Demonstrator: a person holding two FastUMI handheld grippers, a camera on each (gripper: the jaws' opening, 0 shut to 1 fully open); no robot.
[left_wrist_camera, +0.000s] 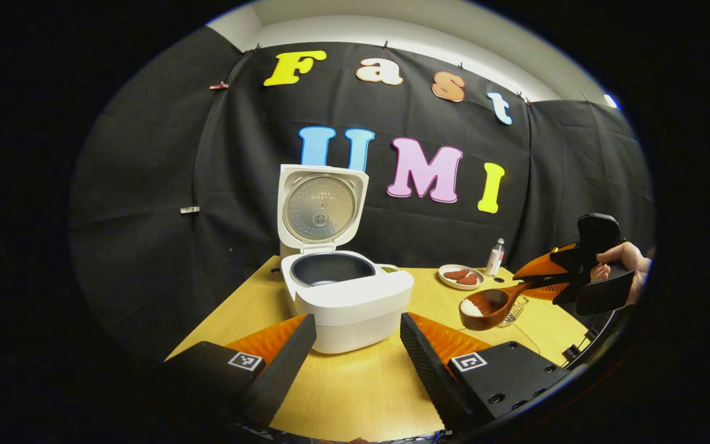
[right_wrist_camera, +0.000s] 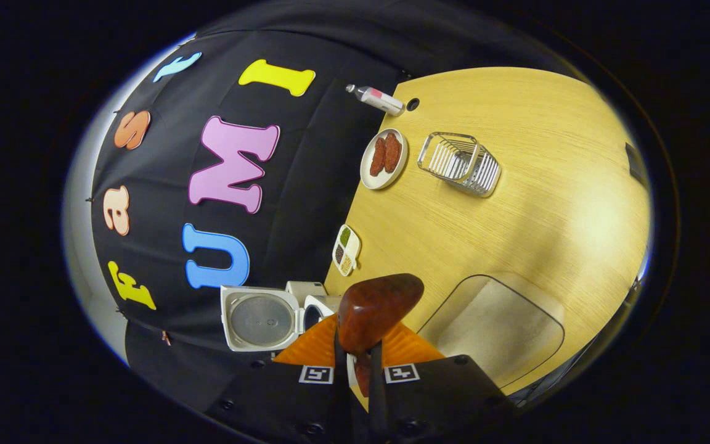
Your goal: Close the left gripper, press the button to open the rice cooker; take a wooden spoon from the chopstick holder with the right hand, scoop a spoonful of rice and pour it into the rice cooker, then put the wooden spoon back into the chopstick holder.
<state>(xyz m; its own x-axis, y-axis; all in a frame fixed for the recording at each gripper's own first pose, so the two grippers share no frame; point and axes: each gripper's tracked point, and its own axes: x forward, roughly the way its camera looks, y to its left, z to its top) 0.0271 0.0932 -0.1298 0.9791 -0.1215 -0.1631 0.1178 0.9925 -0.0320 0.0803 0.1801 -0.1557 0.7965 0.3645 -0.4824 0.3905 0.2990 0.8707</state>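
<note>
Left gripper view: the wooden table (left_wrist_camera: 355,382) carries the white rice cooker (left_wrist_camera: 346,296) near its back left edge, lid standing open, dark pot showing. The left gripper (left_wrist_camera: 358,351) hangs before the cooker, fingers spread apart, holding nothing. Toward the table's right edge, the right gripper (left_wrist_camera: 537,282) is clamped on the handle of the wooden spoon (left_wrist_camera: 487,306), whose bowl carries white rice. The wire chopstick holder (right_wrist_camera: 460,163) stands beside a plate (right_wrist_camera: 383,158) near the back edge.
</note>
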